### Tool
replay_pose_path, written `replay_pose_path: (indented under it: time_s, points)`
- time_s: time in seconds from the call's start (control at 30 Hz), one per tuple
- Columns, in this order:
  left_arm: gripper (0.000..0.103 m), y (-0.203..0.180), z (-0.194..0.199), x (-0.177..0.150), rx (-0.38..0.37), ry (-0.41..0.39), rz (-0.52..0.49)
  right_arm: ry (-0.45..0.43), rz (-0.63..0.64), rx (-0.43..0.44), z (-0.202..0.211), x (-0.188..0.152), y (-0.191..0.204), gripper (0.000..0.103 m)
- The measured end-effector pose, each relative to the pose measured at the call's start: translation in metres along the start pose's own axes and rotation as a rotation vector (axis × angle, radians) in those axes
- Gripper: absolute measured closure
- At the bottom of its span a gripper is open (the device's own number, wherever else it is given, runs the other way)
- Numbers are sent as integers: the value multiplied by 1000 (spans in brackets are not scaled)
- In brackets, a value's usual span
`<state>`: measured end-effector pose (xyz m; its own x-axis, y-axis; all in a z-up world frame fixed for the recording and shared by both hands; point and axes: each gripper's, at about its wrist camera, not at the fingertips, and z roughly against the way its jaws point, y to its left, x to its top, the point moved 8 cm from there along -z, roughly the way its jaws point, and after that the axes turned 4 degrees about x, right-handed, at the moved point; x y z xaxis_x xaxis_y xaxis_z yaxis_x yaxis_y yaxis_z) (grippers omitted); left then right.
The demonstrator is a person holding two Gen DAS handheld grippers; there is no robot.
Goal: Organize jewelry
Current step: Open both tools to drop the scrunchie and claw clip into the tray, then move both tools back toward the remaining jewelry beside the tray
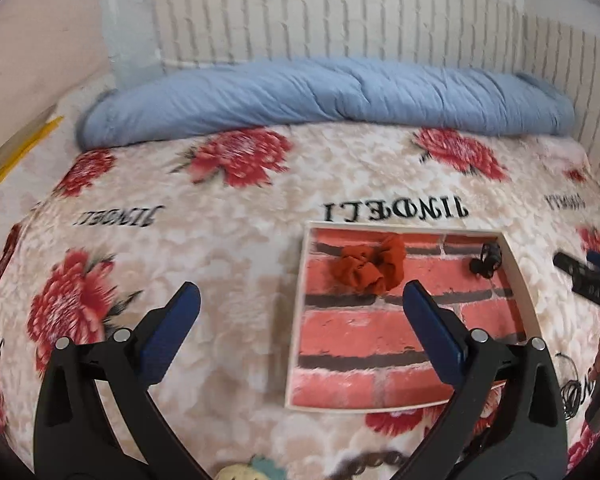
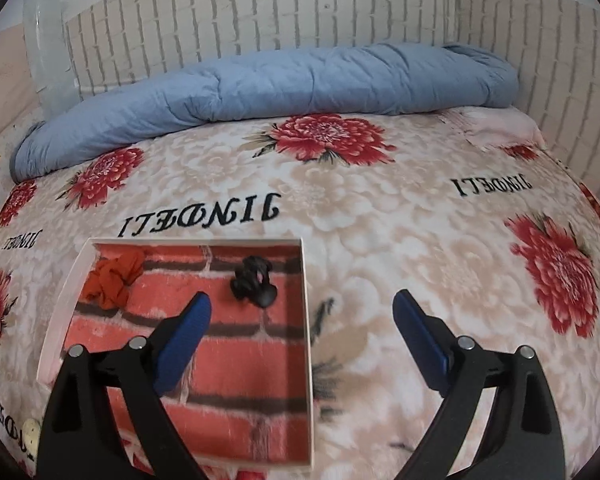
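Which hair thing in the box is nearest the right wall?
The black hair clip. It lies near the box's right wall; the orange scrunchie sits in the far left corner.

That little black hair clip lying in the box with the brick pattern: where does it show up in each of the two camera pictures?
Left wrist view: the black hair clip sits at the box's far right corner, right of centre.
Right wrist view: the black hair clip lies in the far half of the box, left of centre.
Shared landmark: the orange scrunchie lies to its left in both, inside the same box.
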<state>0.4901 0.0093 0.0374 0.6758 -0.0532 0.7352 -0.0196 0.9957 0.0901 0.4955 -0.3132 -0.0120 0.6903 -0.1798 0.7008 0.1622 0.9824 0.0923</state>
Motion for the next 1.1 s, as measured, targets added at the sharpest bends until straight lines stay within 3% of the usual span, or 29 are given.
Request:
replay_pose_path:
  time_s: [0.17,0.33,0.5,0.67,0.87,1.1]
  points:
    - [5,30,35,-13,-21,-19,51,1,-10,39,29,-23,-6,13]
    - [5,48,51,-37,-17,-26,82,-65,-31,111,60,-43,-14,13]
    - [5,63,61,-66,-4,-22,100,-84,12,86,83,-70,-16,13]
    - [5,70,76,-99,14,-44,83,-30,36,64,92,-106,-20,12]
    - [5,72,82,-152,31,-26,27,-50,112,-30,109,-154,-24,12]
    - [5,73,79,-213,-26,15,30,-28,100,-25,112,-200,-29,12]
